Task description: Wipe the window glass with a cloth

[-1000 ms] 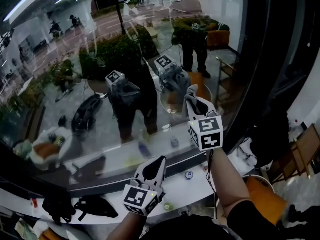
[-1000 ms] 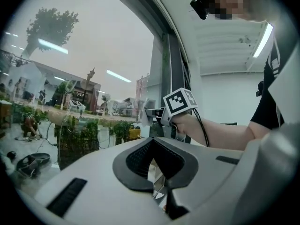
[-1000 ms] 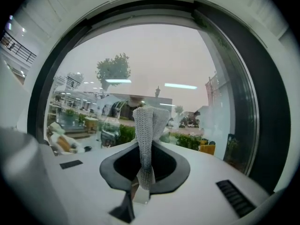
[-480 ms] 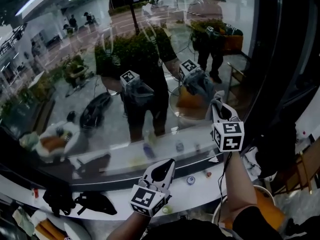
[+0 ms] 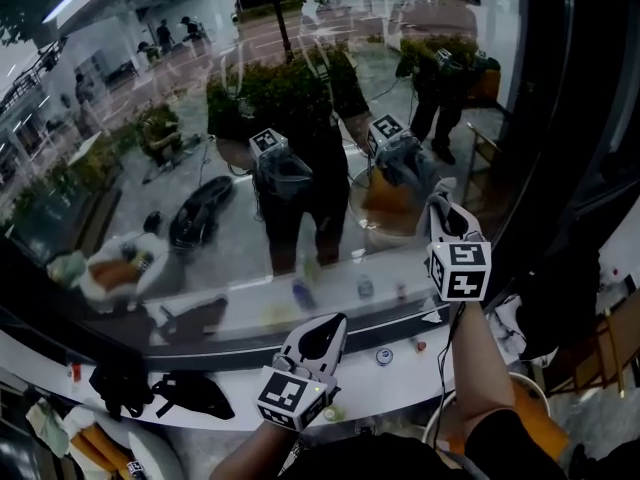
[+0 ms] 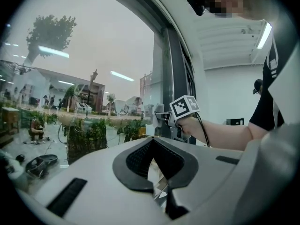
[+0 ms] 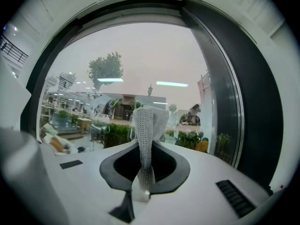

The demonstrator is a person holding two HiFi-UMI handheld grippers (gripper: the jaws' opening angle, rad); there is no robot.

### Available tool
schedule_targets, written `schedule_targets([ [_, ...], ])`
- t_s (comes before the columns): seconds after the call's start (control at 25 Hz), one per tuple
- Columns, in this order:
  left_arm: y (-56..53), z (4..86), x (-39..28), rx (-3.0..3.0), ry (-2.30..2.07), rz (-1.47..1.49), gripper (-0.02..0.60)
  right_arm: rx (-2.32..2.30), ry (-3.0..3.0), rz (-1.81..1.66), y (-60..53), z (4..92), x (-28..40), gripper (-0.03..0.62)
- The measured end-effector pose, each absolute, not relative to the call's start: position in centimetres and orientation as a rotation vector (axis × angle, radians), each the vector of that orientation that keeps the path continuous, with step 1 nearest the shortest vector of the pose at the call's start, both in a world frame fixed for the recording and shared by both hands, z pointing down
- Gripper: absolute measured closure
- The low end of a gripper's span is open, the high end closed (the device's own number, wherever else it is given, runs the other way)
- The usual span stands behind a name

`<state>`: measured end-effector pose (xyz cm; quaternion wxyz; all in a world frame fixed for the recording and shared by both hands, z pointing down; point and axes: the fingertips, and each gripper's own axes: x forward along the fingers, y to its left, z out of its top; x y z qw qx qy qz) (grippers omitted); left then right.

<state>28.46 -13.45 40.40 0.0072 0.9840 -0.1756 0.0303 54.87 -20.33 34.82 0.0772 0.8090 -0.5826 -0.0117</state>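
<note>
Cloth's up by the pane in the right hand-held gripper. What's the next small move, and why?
Probably ease the right hand-held gripper forward so the cloth presses on the window glass, then start a stroke leftward. Its jaws are clamped on the cloth, raised beside the dark frame; contact cannot be confirmed.

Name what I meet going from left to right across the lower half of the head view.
Dark bundle → left gripper → small round object → right gripper, holding the cloth.
</note>
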Motion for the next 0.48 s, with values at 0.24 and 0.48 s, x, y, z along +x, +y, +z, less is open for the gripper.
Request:
schedule_targets([
  [0.24,-13.83,40.59,27.95,3.070,-0.572,0.096,0.574,2.427,-1.751,-0.035,-20.70,35.03,54.64,0.542],
  [0.48,-13.32,40.57,28.24,3.067,-0.567,0.090,0.574,2.418,-1.759,-0.051,-20.33,34.78,54.60,0.542],
])
